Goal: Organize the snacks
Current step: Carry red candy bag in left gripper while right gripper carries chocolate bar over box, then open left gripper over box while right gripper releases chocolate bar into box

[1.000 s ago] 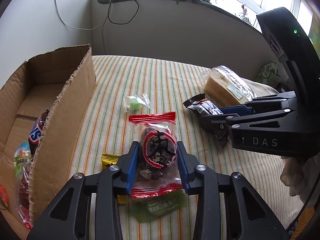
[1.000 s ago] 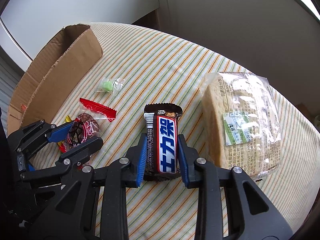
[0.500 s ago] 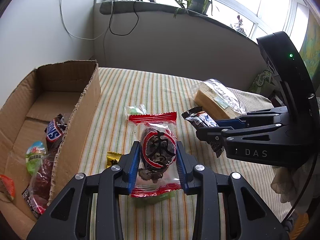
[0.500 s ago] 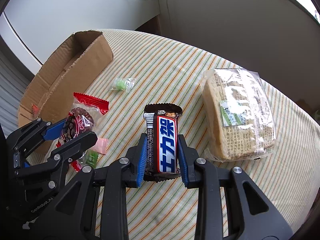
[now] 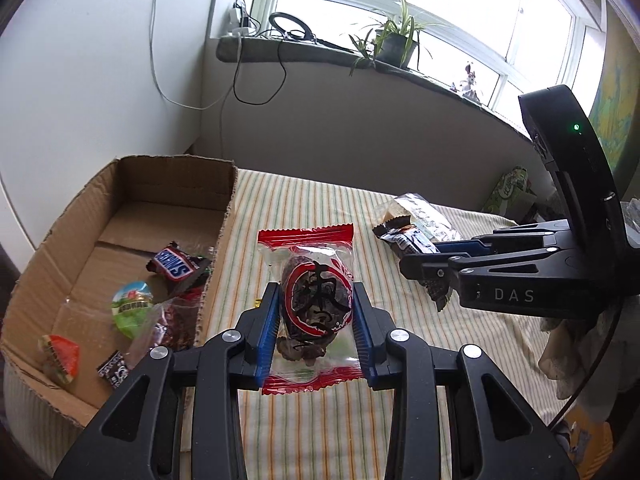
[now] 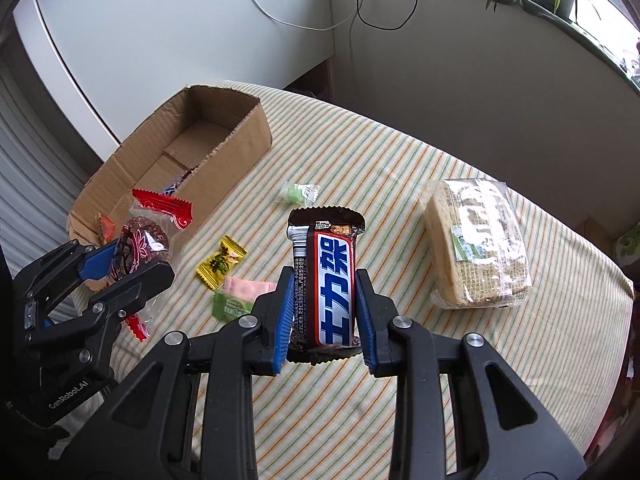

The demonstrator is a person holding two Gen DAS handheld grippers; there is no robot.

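Left gripper (image 5: 316, 320) clamped on one red-edged date packet (image 5: 310, 304) beside cardboard box (image 6: 240, 160), right gripper (image 6: 324, 304) clamped on one Snickers bar (image 6: 330, 280), four small candies right of box.

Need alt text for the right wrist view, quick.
The right gripper is shut on a chocolate bar above a striped tablecloth. Left of it, the left gripper holds a red-edged snack packet near a cardboard box.
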